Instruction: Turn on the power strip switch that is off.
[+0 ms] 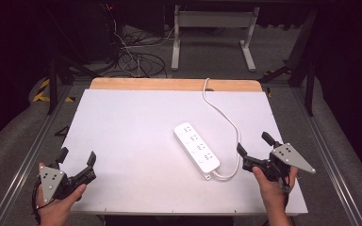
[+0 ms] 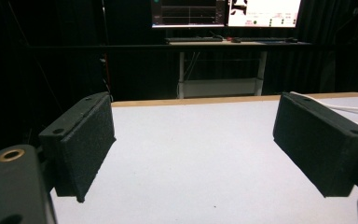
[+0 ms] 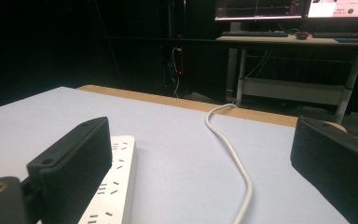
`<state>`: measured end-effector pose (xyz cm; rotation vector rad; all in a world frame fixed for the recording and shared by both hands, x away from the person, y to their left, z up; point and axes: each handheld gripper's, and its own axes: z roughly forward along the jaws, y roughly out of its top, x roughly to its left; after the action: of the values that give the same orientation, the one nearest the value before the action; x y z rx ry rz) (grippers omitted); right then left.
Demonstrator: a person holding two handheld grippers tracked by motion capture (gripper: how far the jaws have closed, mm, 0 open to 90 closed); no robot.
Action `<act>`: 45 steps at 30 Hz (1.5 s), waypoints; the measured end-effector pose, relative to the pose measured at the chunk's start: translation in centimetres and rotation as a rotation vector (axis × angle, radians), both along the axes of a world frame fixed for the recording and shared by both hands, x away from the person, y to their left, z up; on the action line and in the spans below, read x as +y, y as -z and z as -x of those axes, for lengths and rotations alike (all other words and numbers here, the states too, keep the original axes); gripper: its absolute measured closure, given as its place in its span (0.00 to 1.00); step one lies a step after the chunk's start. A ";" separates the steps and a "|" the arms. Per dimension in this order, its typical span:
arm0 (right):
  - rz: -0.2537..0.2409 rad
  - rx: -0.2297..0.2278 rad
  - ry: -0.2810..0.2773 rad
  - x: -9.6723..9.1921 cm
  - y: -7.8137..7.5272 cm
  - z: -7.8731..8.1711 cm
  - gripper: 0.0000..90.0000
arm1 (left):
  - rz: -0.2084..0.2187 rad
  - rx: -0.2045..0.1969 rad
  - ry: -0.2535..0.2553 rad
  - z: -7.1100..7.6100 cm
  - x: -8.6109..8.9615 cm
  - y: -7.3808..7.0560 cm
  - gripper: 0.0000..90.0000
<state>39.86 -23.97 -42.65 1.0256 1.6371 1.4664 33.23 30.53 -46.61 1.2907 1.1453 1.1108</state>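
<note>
Power strip (image 1: 196, 146): centre-right of frame, on white bench (image 1: 122, 141), cord (image 1: 224, 113) trailing away. Left gripper (image 1: 78, 157), right gripper (image 1: 254, 144): lower corners, jaws apart, empty, apparently waiting.

Power strip (image 1: 196, 147) on table (image 1: 122, 141), right of centre; cord (image 1: 224, 115) runs behind it to far edge.

Left gripper (image 1: 78, 159) & right gripper (image 1: 254, 143): jaws wide apart, both hands low, seemingly hovering.
</note>
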 end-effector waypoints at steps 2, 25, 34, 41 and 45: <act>0.000 0.000 -0.002 0.0 0.0 0.0 0.07 | 0.000 0.000 0.000 0.0 0.0 0.0 0.15; 0.007 0.019 -0.002 -0.3 0.2 0.3 0.10 | 0.001 0.001 0.016 -0.5 -0.4 -0.1 0.15; 0.002 0.016 0.004 -0.5 0.2 0.3 0.10 | 0.012 -0.002 0.013 -0.5 -0.3 0.0 0.15; 0.004 0.016 0.004 -0.5 0.2 0.3 0.10 | -0.001 0.002 0.019 -0.6 -0.6 0.0 0.15; -0.003 0.017 0.008 -0.7 0.2 0.3 0.10 | -0.003 0.001 0.019 -0.5 -0.5 0.0 0.15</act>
<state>39.52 -24.68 -42.82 1.0481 1.6417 1.4583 33.78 30.00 -46.59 1.3021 1.1306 1.0978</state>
